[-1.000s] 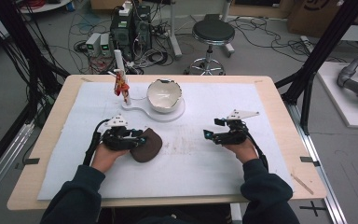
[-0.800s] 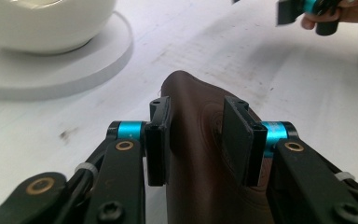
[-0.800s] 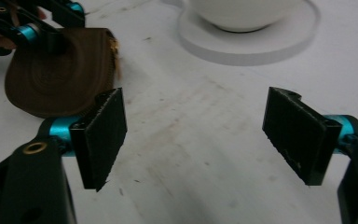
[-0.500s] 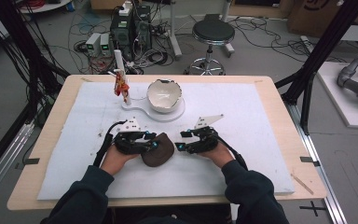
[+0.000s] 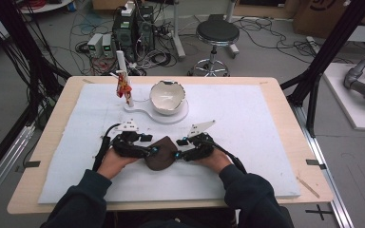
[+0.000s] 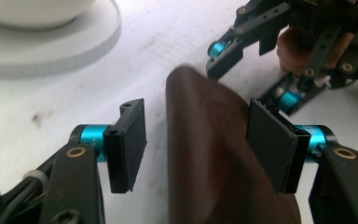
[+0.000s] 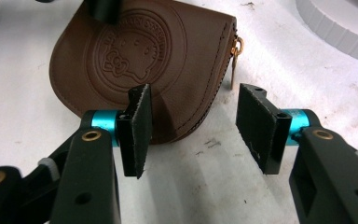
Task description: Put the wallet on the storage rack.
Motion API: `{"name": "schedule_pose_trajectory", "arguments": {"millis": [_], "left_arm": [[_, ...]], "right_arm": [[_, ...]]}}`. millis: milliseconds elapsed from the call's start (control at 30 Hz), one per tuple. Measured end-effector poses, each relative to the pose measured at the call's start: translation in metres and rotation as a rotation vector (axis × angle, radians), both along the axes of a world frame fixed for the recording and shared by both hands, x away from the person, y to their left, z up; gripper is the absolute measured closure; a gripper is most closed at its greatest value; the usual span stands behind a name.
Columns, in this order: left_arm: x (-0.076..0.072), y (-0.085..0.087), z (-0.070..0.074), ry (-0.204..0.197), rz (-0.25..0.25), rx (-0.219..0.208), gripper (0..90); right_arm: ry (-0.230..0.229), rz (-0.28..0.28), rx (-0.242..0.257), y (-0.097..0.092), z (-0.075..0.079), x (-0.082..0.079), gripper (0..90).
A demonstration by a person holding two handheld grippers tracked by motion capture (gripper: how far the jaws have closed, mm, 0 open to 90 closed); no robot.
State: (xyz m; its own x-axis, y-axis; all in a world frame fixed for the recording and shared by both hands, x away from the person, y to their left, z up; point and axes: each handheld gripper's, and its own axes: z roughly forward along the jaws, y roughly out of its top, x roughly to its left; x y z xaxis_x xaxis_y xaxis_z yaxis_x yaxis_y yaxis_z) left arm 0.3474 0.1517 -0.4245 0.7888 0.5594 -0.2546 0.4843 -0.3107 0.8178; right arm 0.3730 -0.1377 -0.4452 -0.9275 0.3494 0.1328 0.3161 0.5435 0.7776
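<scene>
A brown leather coin pouch (image 5: 161, 159) with an embossed round emblem (image 7: 130, 51) and a gold zip pull (image 7: 235, 51) lies on the white mat, between my two grippers. My left gripper (image 5: 152, 151) reaches it from the left. Its jaws have just been opening and now stand open, with the pouch (image 6: 209, 163) between them; there is a gap at the left pad (image 6: 128, 144). My right gripper (image 7: 193, 130) comes in from the right. Its jaws have just been closing, and they stand open just short of the pouch's near edge, pressing nothing.
A white broken-edged bowl (image 5: 167, 95) sits on a round white base (image 5: 178, 118) behind the pouch. A thin white post with a red figure (image 5: 123, 85) stands to its left. The white mat (image 5: 266, 142) covers the wooden table (image 5: 290, 99).
My right hand has moved left across the mat to the pouch's right side, and its jaws have narrowed. The left gripper, shut on the pouch before, has opened.
</scene>
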Motion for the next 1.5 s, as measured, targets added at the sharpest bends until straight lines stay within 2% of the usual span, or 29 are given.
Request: {"name": "schedule_pose_trajectory", "arguments": {"millis": [100, 167, 233, 300, 367, 400, 467, 533, 600, 733, 800, 867, 1100, 1200, 1300, 1500], "left_arm": [[-0.001, 0.014, -0.003, 0.061, 0.011, -0.024, 33.7], [0.000, 0.019, -0.007, 0.110, 0.000, -0.055, 33.2], [0.001, 0.016, -0.011, 0.149, -0.043, -0.058, 33.3], [0.000, 0.008, -0.014, 0.165, -0.096, -0.036, 34.6], [-0.001, 0.004, -0.014, 0.148, -0.101, -0.030, 40.6], [0.000, 0.004, -0.012, 0.136, -0.098, -0.045, 43.1], [0.000, 0.005, -0.009, 0.116, -0.100, -0.084, 51.5], [0.000, 0.004, -0.005, 0.088, -0.108, -0.101, 57.4], [-0.002, 0.002, -0.001, 0.046, -0.113, -0.104, 61.7], [-0.003, 0.001, 0.010, -0.068, -0.105, -0.055, 64.6], [-0.001, 0.004, 0.015, -0.115, -0.091, -0.058, 65.0], [0.002, 0.007, 0.021, -0.149, -0.079, -0.080, 65.1], [0.027, 0.013, 0.049, -0.225, -0.037, -0.125, 64.9], [0.040, 0.013, 0.059, -0.255, -0.049, -0.143, 64.9], [0.052, 0.014, 0.069, -0.291, -0.044, -0.155, 65.0], [0.077, 0.008, 0.094, -0.370, -0.063, -0.132, 64.9]], "right_arm": [[-0.005, 0.005, -0.004, -0.001, 0.000, 0.000, 46.9], [-0.006, 0.006, -0.005, -0.001, 0.000, 0.000, 46.9], [-0.004, 0.008, -0.003, -0.001, 0.000, 0.000, 46.9], [-0.006, 0.010, -0.003, -0.001, 0.000, 0.000, 46.8], [0.002, 0.008, -0.006, -0.001, 0.000, 0.000, 46.4], [0.001, 0.006, -0.004, -0.002, 0.000, 0.000, 44.1], [0.027, -0.009, 0.008, -0.005, 0.001, 0.002, 36.0], [0.042, -0.039, 0.025, -0.011, 0.003, 0.003, 34.8], [0.028, -0.074, 0.051, -0.019, 0.008, 0.005, 33.3], [-0.006, -0.150, 0.099, -0.044, 0.019, 0.009, 33.1], [-0.019, -0.185, 0.117, -0.056, 0.024, 0.009, 33.1], [-0.034, -0.218, 0.129, -0.069, 0.029, 0.009, 33.1], [-0.089, -0.344, 0.183, -0.115, 0.043, 0.009, 31.8], [-0.110, -0.389, 0.172, -0.131, 0.046, 0.009, 30.3], [-0.108, -0.431, 0.171, -0.145, 0.047, 0.008, 29.3], [-0.116, -0.476, 0.190, -0.162, 0.049, 0.006, 29.3]]}}
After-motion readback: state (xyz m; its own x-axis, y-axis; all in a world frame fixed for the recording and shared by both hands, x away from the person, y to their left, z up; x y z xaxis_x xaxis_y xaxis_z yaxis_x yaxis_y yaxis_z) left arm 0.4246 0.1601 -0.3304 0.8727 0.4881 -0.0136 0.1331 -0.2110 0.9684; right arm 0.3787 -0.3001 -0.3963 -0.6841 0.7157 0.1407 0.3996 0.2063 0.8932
